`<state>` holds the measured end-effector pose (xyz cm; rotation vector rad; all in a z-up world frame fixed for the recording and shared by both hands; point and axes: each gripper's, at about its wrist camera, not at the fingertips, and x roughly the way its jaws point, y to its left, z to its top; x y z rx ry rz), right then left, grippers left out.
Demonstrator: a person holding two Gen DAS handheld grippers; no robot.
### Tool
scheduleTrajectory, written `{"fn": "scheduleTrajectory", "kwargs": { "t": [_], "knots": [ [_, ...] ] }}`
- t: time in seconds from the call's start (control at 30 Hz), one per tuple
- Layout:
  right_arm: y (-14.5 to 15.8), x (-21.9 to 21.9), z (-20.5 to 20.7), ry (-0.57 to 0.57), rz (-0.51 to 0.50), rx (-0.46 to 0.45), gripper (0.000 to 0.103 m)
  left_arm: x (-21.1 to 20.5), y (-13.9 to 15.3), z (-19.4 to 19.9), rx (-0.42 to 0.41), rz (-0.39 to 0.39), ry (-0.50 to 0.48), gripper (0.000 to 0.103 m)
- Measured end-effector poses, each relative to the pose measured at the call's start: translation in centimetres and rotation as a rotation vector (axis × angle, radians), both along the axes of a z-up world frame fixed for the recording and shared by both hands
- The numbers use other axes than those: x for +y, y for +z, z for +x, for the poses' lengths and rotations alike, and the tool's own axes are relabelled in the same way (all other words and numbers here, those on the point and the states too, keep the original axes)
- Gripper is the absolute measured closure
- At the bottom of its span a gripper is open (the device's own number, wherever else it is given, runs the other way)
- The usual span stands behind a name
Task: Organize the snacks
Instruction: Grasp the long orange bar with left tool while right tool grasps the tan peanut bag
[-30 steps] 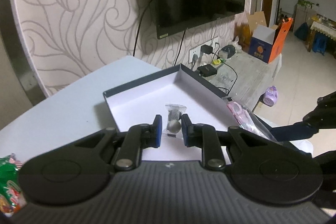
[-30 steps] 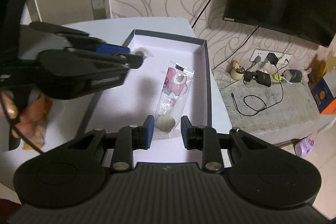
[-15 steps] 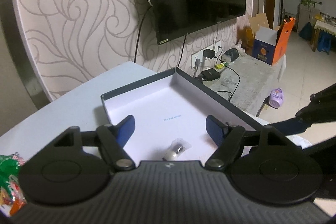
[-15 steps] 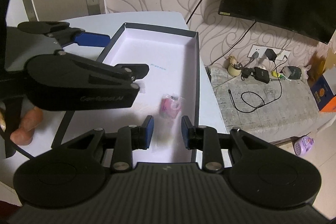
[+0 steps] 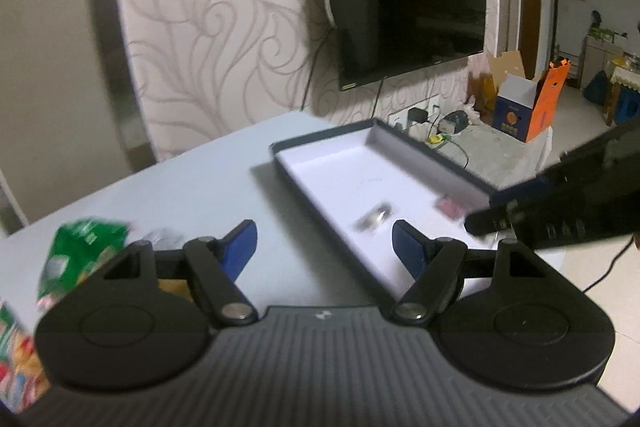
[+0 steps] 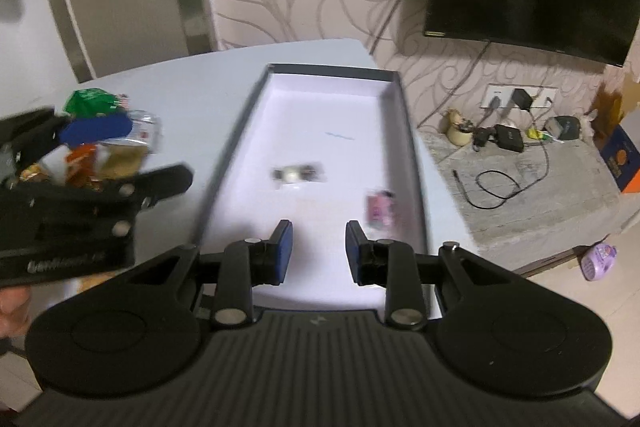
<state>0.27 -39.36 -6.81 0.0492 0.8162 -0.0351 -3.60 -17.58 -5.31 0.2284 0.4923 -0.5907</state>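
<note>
Shallow box [image 6: 404, 131] w/ dark rim sits by the table's [image 6: 192, 95] edge nearest the TV wall. Inside: a clear-wrapped pale sweet [image 6: 294, 174] mid-floor, a pink packet [image 6: 380, 207] against the TV-side wall, apart. Snack pile [image 6: 108, 147] lies on the tabletop, well off the box, partly hidden behind left gripper [image 5: 324, 243]. Its jaws have just been opening, nothing between. Right gripper [image 6: 318, 247]: jaws drawn near together, empty, over the box's near end.

Dim indoor light; motion blur smears both views, fisheye bends edges, faint glare on television [image 5: 420, 7].
</note>
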Motion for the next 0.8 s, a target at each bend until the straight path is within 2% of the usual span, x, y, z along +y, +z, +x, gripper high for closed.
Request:
{"fn": "scheduleTrajectory", "kwargs": {
  "t": [0.13,0.37,0.5,0.63,0.8],
  "knots": [
    [0.5,3.0,-0.3,0.034,0.018,-0.009,0.06,3.3,-0.2,-1.5,0.003,0.018,0.017,0.027],
    [0.5,8.0,-0.3,0.1,0.022,0.007,0.06,8.6,-1.4,-1.9,0.027,0.039,0.096,0.027],
    [0.1,10.3,-0.1,0.126,0.027,0.023,0.06,10.9,-2.6,-1.3,0.026,0.087,0.11,0.027],
    [-0.1,11.7,-0.4,0.137,0.03,0.037,0.06,12.2,-3.8,-0.3,-0.007,0.156,0.062,0.028],
    [0.1,12.4,-0.8,0.12,0.029,0.04,0.055,12.1,-5.0,1.4,-0.027,0.237,-0.085,0.029]
  ]
}}
